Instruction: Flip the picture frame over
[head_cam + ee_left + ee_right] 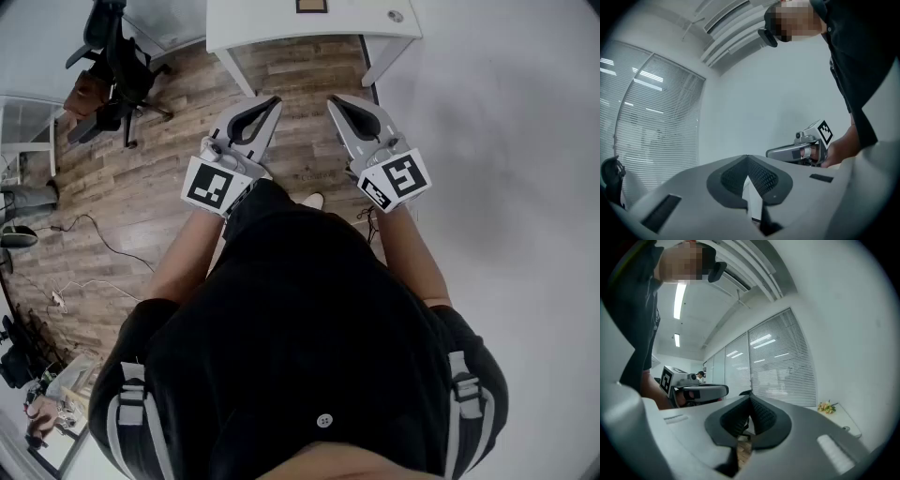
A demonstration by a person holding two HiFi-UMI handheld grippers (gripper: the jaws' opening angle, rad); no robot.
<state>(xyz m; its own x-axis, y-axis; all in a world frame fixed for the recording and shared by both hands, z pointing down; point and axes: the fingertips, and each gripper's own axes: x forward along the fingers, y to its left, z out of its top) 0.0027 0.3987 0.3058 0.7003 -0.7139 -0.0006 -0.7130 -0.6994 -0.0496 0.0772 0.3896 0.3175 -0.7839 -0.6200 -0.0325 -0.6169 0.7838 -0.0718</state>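
Observation:
The picture frame (pixel 312 6), dark brown, lies on the white table (pixel 281 23) at the top edge of the head view, cut off by the picture's border. My left gripper (pixel 275 100) and right gripper (pixel 333 101) are held level in front of the person's body, side by side, well short of the table. Both are shut with nothing between the jaws. In the left gripper view the closed tips (pixel 746 160) point at a bare wall, with the right gripper (pixel 801 150) beside them. The right gripper view shows its shut tips (pixel 751 400) and the left gripper (pixel 696 391).
A black office chair (pixel 114 56) stands on the wood floor at the upper left, with cables (pixel 89 234) trailing below it. A small round object (pixel 396 16) lies on the table. Flowers (pixel 827 406) sit on a white table by the blinds.

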